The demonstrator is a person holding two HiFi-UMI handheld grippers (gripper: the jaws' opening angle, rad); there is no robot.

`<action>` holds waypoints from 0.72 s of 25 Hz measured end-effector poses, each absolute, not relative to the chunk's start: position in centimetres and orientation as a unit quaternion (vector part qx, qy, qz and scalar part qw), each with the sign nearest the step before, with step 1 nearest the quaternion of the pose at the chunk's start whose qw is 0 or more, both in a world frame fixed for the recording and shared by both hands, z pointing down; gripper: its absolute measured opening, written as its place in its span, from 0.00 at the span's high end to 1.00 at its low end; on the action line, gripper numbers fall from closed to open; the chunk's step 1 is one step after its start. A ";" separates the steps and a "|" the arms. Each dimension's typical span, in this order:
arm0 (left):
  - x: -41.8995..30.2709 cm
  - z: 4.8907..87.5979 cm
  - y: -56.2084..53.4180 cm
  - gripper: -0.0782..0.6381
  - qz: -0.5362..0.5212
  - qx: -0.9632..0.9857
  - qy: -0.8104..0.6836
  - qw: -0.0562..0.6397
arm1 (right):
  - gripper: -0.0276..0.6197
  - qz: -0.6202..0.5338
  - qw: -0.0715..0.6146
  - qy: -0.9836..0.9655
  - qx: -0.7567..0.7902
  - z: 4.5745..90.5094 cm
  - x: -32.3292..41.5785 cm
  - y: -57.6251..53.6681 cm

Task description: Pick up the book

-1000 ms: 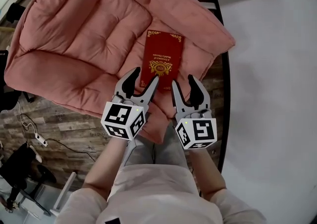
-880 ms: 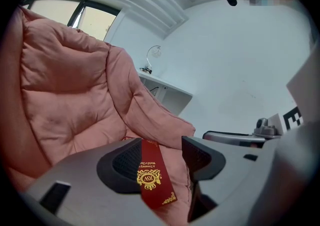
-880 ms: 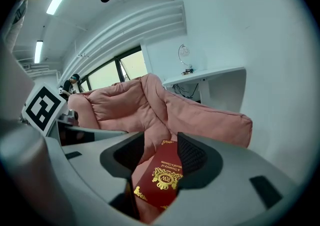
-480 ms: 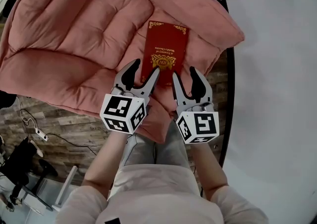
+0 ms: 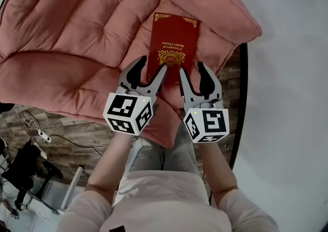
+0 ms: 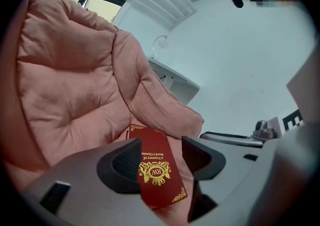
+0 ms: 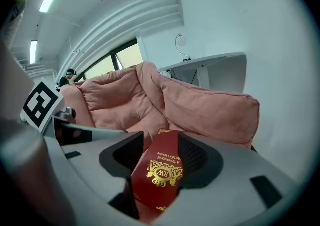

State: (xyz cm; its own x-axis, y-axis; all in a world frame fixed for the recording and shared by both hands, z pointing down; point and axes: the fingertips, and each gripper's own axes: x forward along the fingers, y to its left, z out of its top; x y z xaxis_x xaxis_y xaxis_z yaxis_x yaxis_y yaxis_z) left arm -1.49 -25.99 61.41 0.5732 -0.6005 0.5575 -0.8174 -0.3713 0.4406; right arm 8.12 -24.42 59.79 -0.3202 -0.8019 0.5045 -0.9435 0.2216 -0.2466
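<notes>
A dark red book (image 5: 173, 46) with gold print lies flat on the seat of a pink cushioned chair (image 5: 77, 31). My left gripper (image 5: 151, 69) hovers open at the book's near left corner, one finger over the cover. My right gripper (image 5: 192, 72) is open at the book's near right edge. In the left gripper view the book (image 6: 156, 170) shows in the gap of the left gripper (image 6: 161, 157), its pads apart from it. The right gripper view shows the book (image 7: 160, 172) likewise in the gap of the right gripper (image 7: 161, 155), unpressed.
The cushion's front edge (image 5: 154, 133) hangs over my knees. A black chair rim (image 5: 241, 97) borders the white floor (image 5: 287, 97) on the right. Cables and a power strip (image 5: 43, 136) lie on the wood floor at left. A white desk (image 7: 210, 62) stands behind the chair.
Both grippers have come down toward the seat and closer to the book's near edge. Their jaws stay apart, and the book has not been moved.
</notes>
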 end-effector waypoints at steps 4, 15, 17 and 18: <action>-1.6 62.5 -26.0 0.55 0.158 0.809 -0.436 0.361 | 0.63 0.265 0.143 -0.765 0.569 61.1 8.3 -24.5; -1.9 65.2 -26.6 0.55 0.166 0.799 -0.440 0.375 | 0.62 0.276 0.151 -0.756 0.574 64.0 8.2 -24.7; -2.0 65.5 -26.8 0.55 0.170 0.796 -0.443 0.375 | 0.62 0.277 0.151 -0.754 0.576 64.5 8.2 -24.7; -2.0 65.7 -26.7 0.55 0.171 0.795 -0.444 0.376 | 0.62 0.277 0.152 -0.753 0.576 64.7 8.2 -24.6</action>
State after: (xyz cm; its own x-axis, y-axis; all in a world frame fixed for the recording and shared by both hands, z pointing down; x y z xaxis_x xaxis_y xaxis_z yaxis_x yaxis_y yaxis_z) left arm -2.03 -26.73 65.71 0.5471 -0.5772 0.6062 -0.8348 -0.3235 0.4454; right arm 8.18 -24.56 64.74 -0.2893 -0.7841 0.5491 -0.9529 0.1817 -0.2427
